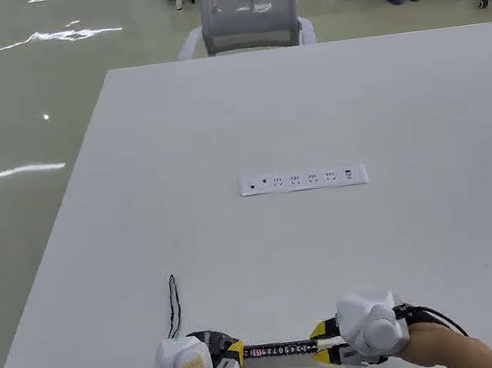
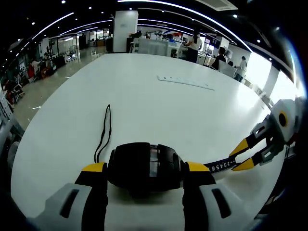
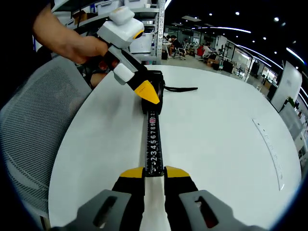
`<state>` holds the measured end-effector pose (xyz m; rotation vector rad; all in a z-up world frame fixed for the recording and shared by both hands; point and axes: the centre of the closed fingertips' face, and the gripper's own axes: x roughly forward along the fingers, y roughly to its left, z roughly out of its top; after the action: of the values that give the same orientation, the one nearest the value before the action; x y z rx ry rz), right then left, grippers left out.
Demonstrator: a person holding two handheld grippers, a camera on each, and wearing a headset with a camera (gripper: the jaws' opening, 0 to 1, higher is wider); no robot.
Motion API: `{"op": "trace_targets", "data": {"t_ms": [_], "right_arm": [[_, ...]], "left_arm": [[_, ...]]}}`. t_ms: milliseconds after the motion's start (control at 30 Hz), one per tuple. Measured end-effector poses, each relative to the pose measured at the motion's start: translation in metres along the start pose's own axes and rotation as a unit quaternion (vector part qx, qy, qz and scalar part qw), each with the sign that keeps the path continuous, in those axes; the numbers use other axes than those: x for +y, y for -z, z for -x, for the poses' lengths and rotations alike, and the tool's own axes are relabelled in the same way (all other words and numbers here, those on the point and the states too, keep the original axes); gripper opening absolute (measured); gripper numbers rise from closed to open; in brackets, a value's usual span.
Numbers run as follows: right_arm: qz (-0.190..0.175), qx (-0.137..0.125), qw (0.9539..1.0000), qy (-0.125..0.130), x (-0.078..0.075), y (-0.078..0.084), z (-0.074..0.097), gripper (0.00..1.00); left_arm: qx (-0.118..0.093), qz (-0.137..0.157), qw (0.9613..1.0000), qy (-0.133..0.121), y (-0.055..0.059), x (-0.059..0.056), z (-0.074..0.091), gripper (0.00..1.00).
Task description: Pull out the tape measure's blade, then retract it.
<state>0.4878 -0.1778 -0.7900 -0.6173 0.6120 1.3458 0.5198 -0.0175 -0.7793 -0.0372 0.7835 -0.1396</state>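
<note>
White table (image 1: 221, 124) in glossy-floored office, power strip (image 1: 303, 180), left tongs (image 2: 145, 167) clamping tape measure (image 2: 144, 161), right tongs (image 3: 154, 172) pinching blade (image 3: 153, 139)

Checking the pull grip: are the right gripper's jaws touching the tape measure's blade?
Touching. In its own view the right gripper clamps the end of the blade, jaws tight against both edges, no gap.

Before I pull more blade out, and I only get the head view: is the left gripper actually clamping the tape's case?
Observer: Yes. In the left gripper view the left gripper has its yellow tips pressed against both sides of the black case.
Operator: And the blade's end?
Observer: The right gripper is shut on the blade at its end. In the right gripper view the printed numbers rise from its jaws toward the case.
</note>
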Motion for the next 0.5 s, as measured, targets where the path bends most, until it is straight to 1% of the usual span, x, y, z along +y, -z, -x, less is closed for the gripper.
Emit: {"op": "trace_targets", "data": {"t_ms": [500], "right_arm": [[0.003,-0.003,1.0,-0.003,0.0004,-0.0077,-0.0074,0.13]], "left_arm": [[0.001,0.002,1.0,0.001,-0.0009,0.001,0.0009,0.6]]}}
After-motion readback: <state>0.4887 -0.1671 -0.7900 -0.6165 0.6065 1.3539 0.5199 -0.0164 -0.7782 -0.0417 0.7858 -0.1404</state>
